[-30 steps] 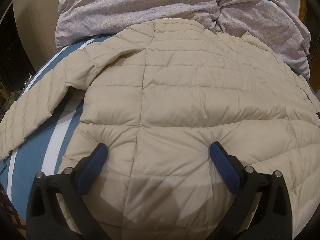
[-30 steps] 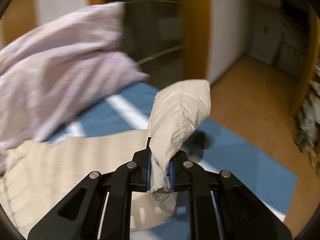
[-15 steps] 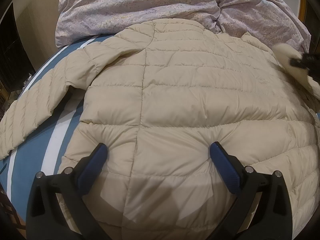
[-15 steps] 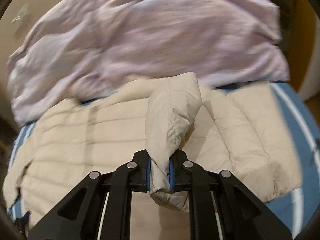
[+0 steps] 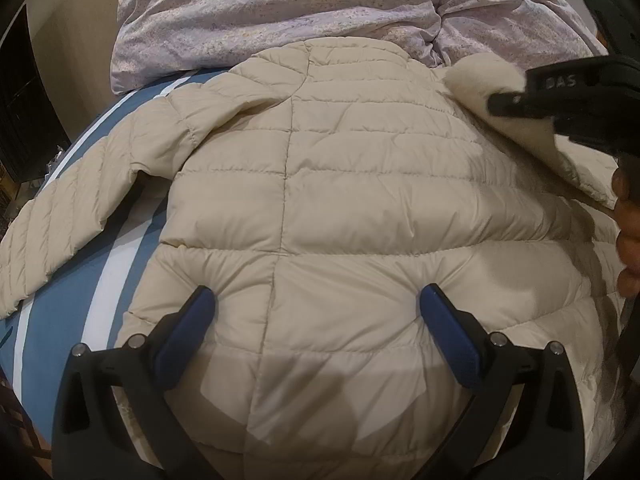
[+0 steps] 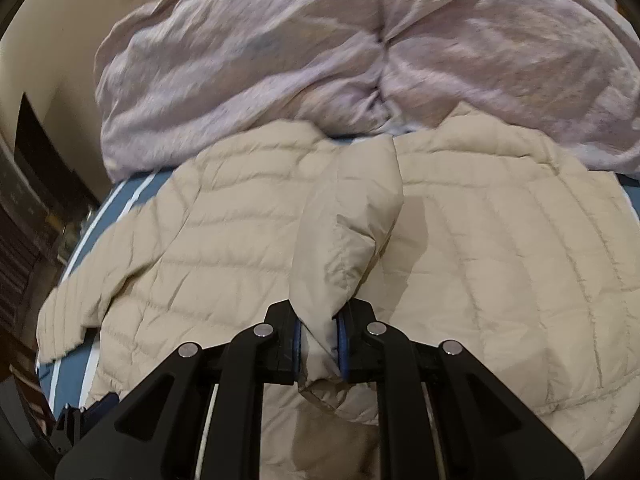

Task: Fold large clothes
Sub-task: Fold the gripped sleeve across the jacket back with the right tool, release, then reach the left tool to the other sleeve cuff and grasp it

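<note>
Right hand-held gripper (image 6: 319, 346), jaws nearly closed and clamped on the cream sleeve (image 6: 344, 240), has swung in from out over the floor and now holds it above the jacket (image 5: 320, 208) lying back-up on the bed (image 5: 60, 320). Left hand-held gripper (image 5: 316, 312) sits wide open and empty, apparently pressing on the hem. First sleeve fold-in is underway; lilac duvet (image 5: 320, 12) lies beyond the collar.

Cream wall (image 5: 72, 60) behind striped bed (image 5: 64, 304)
</note>
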A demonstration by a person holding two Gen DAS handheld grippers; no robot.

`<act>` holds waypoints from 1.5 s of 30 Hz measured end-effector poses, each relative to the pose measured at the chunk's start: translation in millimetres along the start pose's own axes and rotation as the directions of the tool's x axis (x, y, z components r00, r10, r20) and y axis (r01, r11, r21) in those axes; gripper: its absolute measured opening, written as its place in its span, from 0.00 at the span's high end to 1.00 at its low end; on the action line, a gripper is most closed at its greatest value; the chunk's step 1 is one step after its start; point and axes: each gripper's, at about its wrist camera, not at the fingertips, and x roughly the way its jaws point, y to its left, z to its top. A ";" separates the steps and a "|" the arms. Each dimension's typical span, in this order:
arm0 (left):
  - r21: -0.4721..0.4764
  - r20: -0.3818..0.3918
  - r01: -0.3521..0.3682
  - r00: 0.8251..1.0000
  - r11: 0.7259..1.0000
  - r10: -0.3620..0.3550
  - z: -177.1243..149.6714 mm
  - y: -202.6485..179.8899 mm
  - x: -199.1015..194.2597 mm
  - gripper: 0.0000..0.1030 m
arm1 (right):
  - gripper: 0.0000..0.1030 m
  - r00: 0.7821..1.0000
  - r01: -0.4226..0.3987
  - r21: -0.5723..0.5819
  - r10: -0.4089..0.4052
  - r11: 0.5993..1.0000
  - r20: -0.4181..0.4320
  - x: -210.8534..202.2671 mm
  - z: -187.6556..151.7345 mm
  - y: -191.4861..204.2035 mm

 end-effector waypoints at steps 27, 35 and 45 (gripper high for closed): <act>0.011 0.011 -0.030 0.999 0.999 0.030 -2.7 -6.3 -5.3 0.02 | 0.30 0.986 0.165 0.015 -0.166 0.986 0.014 -16.4 -13.4 -18.8; -0.051 0.031 0.020 0.999 0.999 -0.018 -4.9 34.3 -26.9 0.02 | 0.18 0.976 0.219 -0.030 -0.220 0.975 -0.003 3.2 -23.7 -1.4; -0.193 0.074 -0.100 0.990 0.976 0.116 7.3 134.7 -57.2 0.02 | 0.13 0.970 0.241 -0.042 -0.242 0.970 -0.011 16.3 -29.8 -1.4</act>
